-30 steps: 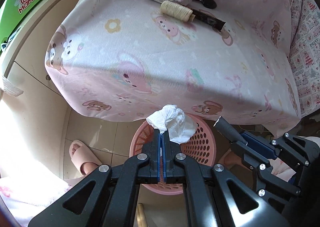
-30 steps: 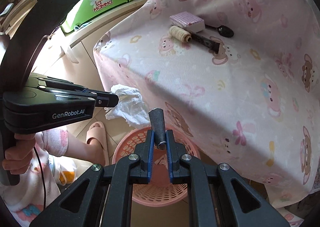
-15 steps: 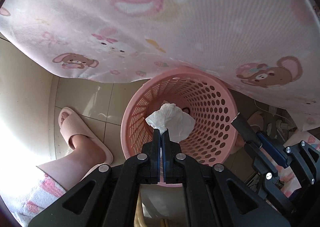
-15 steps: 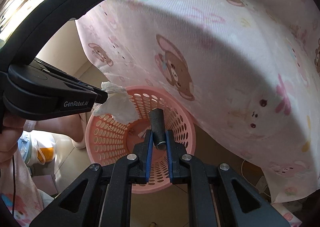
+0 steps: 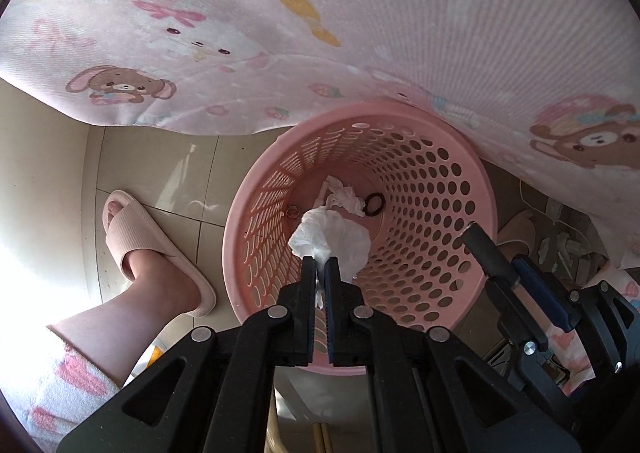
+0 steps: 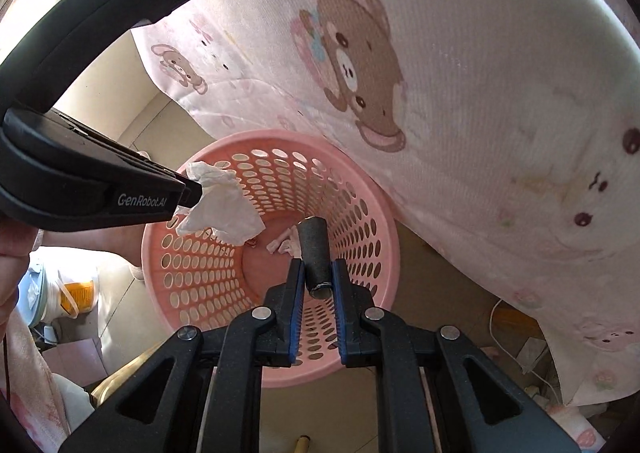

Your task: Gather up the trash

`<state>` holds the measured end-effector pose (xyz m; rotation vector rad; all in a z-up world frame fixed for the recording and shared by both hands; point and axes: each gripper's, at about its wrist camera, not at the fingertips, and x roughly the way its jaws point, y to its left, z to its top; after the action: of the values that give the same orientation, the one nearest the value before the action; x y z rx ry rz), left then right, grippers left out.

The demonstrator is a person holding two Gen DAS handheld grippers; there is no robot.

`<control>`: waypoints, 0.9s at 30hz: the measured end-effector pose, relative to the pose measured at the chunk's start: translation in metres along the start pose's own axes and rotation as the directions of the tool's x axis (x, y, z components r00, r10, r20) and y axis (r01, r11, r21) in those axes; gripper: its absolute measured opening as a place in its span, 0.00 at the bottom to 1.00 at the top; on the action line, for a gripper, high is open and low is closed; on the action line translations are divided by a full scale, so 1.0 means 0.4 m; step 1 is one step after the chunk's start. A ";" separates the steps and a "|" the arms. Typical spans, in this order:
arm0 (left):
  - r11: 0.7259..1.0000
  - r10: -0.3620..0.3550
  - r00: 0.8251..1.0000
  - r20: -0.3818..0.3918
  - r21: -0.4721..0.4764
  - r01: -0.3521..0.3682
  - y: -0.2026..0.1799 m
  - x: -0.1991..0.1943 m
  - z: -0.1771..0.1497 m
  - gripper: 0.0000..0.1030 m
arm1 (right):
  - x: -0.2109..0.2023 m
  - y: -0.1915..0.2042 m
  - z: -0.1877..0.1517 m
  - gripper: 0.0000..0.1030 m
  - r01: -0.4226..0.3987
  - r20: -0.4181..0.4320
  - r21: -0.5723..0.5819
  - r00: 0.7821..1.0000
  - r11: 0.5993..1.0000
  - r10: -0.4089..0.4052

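Now both grippers are hovering over the pink basket (image 5: 256, 221): left gripper (image 5: 319, 262) pinching crumpled tissue (image 5: 336, 239), right gripper (image 6: 317, 267), jaws just widening, loosely bracketing a dark cylinder (image 6: 316, 253); release squarely above the opening.

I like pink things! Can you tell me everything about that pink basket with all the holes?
The round pink plastic basket stands upright on the tiled floor, partly under the hanging edge of a pink cartoon-bear cloth. Its walls are dotted with rows of oval holes under a smooth rim. Inside lie crumpled white paper scraps and a dark ring. Nothing grips it; both tools hover above its mouth.
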<state>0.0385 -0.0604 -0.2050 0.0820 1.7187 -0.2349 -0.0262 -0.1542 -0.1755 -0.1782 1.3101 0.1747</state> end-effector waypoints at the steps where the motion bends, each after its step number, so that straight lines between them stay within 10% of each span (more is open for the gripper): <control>1: 1.000 0.000 1.000 0.003 0.002 0.000 0.000 -0.003 -0.001 0.04 | 0.002 -0.001 -0.001 0.19 0.003 0.001 0.000 1.000 1.000 -0.003; 5: 1.000 0.010 1.000 0.024 0.027 -0.010 -0.005 -0.019 -0.005 0.18 | -0.002 -0.002 -0.001 0.48 0.012 0.016 -0.001 1.000 1.000 -0.012; 15: 0.999 0.027 0.983 0.182 0.014 -0.030 0.008 -0.135 -0.014 0.43 | -0.069 -0.024 0.013 0.48 0.013 0.081 0.045 0.997 0.999 -0.017; 27: 0.999 0.045 0.844 0.535 -0.012 -0.046 0.044 -0.387 -0.063 0.60 | -0.337 -0.067 0.007 0.59 -0.007 0.434 0.144 0.899 0.990 -0.056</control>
<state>0.0428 -0.0258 -0.0509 0.0509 1.1535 -0.1997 -0.0508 -0.1833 -0.0435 -0.0291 0.8653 0.0914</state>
